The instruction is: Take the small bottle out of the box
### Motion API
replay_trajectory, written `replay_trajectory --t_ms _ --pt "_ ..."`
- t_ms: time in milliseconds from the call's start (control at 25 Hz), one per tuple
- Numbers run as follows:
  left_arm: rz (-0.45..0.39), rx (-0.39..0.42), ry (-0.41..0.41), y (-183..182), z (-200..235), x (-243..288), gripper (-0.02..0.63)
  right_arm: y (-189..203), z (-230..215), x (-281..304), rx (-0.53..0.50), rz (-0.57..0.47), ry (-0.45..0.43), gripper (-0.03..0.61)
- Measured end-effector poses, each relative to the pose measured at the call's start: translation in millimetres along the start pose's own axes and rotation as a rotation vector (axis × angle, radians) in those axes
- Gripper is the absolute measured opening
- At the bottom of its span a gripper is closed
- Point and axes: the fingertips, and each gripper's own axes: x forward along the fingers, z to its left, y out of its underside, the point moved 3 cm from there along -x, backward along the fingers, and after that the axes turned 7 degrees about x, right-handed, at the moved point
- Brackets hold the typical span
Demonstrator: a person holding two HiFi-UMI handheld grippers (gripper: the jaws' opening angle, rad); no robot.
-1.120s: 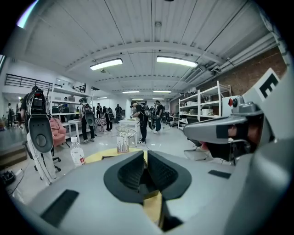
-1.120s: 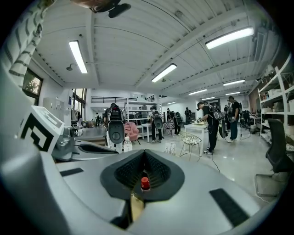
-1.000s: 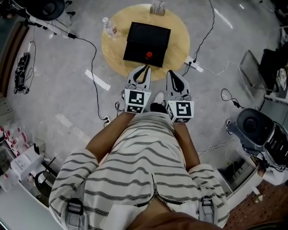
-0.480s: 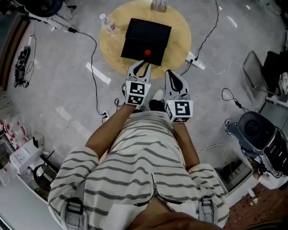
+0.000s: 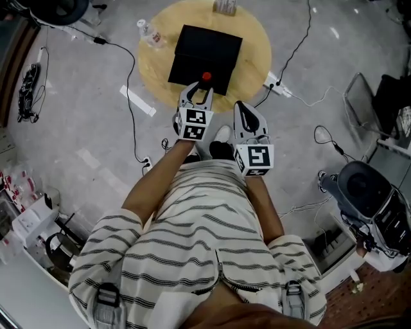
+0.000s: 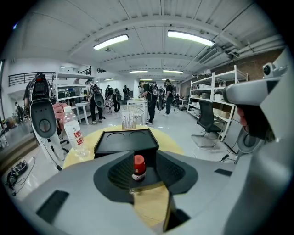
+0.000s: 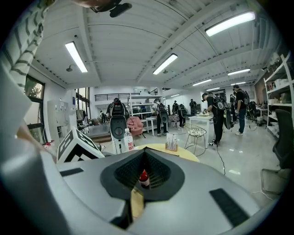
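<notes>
A small red-capped bottle (image 5: 205,76) stands at the near edge of a black box (image 5: 207,46) on a round wooden table (image 5: 252,46). My left gripper (image 5: 200,90) reaches over the table's near rim, its tips just short of the bottle. In the left gripper view the bottle (image 6: 138,167) shows in the gap of the left gripper (image 6: 141,157), whose jaws are opening; the pads do not touch it. My right gripper (image 5: 246,106) hangs back to the right, off the table, its tips together and nothing held. The right gripper view shows the bottle (image 7: 144,177) beyond the right gripper (image 7: 144,153).
A clear water bottle (image 5: 147,33) lies at the table's far left, and a small clear stand (image 5: 225,6) is at its far edge. Cables, a power strip (image 5: 277,90) and a white strip (image 5: 137,101) lie on the floor. Machines crowd the right side.
My left gripper has moved forward over the table's near rim toward the red-capped bottle, and its jaws have spread apart. The right gripper has stayed back.
</notes>
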Motion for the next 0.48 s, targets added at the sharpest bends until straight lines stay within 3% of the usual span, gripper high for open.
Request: replay_trajectory --t_ms 480 --pt "0.062 -0.008 -0.022 19 4 42 0.162 8 -20 5 0.003 0.034 0.009 0.018"
